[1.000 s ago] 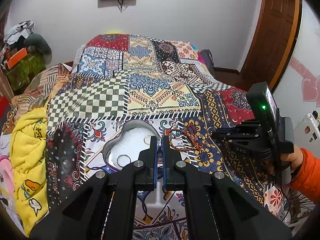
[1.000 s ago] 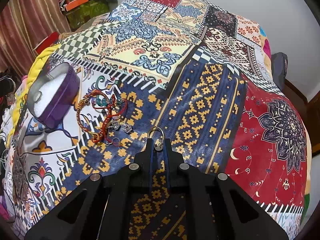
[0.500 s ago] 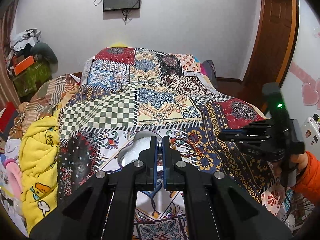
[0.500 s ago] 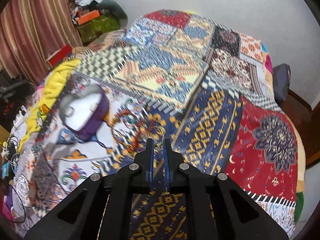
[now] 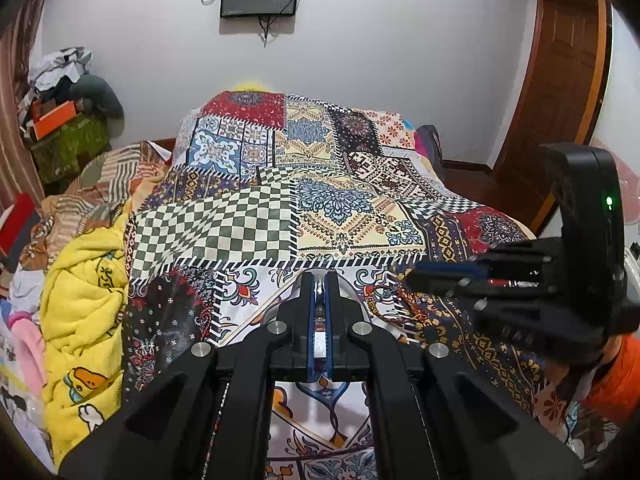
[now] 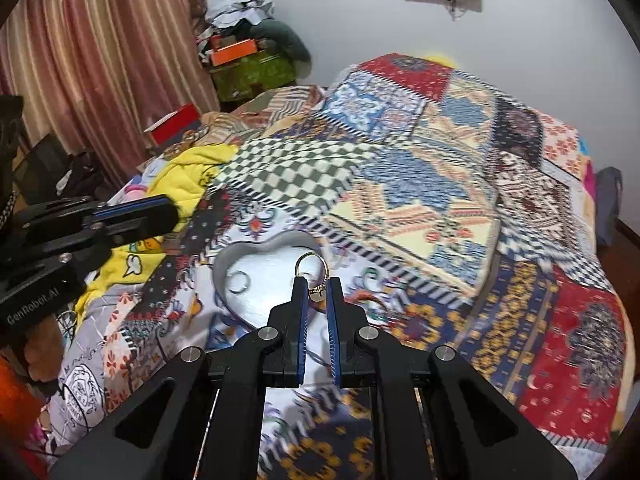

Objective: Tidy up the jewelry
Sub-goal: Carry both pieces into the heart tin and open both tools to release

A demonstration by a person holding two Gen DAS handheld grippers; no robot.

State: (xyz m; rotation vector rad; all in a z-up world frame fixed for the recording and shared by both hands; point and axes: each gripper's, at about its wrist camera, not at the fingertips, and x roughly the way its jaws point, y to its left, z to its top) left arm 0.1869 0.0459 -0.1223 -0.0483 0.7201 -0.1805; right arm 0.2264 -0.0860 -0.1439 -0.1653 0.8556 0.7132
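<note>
My right gripper (image 6: 316, 282) is shut on a gold ring (image 6: 311, 266), whose hoop sticks up past the fingertips. It hangs over the right lobe of a heart-shaped tin (image 6: 224, 264) with a white lining. A silver ring (image 6: 239, 282) lies inside the tin. My left gripper (image 5: 319, 280) is shut with nothing in it; its fingers hide most of the tin (image 5: 349, 294) in the left wrist view. That view shows the right gripper (image 5: 406, 277) from the side at the right. In the right wrist view the left gripper (image 6: 170, 214) hovers left of the tin.
A patchwork bedspread (image 5: 320, 208) covers the bed. A yellow blanket (image 5: 80, 300) is bunched at its left edge. Boxes and clothes (image 6: 248, 52) are piled by the curtain. A wooden door (image 5: 560, 100) stands on the right. An orange sleeve (image 5: 616, 376) shows behind the right gripper.
The right gripper has lifted the gold ring off the bedspread and carried it left to above the heart tin. The left gripper has risen and drawn back, staying shut.
</note>
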